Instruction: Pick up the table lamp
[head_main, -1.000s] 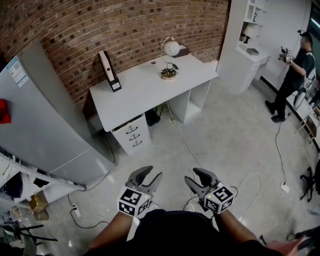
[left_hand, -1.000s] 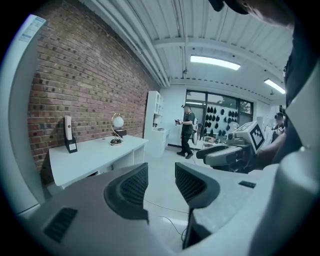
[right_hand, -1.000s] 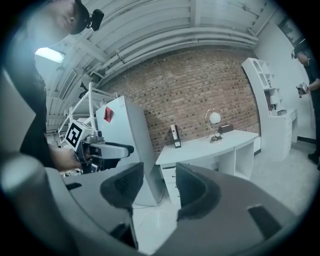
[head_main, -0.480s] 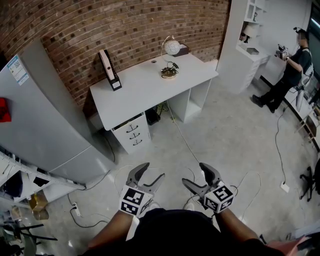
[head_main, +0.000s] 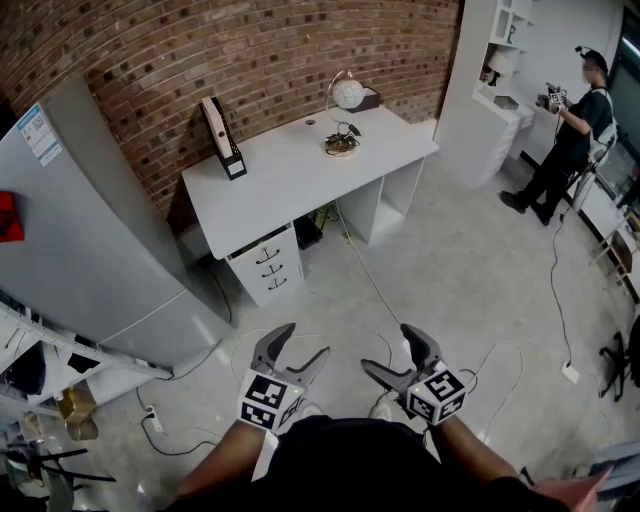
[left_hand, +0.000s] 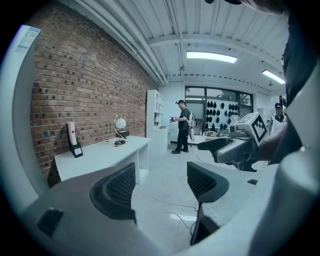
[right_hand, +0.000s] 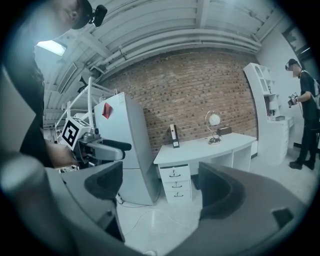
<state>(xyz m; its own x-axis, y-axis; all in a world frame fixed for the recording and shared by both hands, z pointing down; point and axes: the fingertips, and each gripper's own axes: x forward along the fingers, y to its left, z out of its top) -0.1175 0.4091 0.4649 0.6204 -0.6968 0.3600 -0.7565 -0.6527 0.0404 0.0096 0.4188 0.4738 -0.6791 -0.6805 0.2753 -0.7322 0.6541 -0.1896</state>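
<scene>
Well away on the white desk (head_main: 290, 185), the thin-arched metal table lamp with white globe (head_main: 347, 97) looks light but fragile, best gripped low on its stem; the left gripper (head_main: 305, 342) and right gripper (head_main: 390, 348) are opening wide, empty

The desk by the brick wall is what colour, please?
The desk is white, clearest in the head view.

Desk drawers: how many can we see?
3, stacked in the pedestal under the desk at its end nearer the fridge: top drawer, middle drawer, bottom drawer. The desk's other bays look open, but their insides are partly hidden.
</scene>
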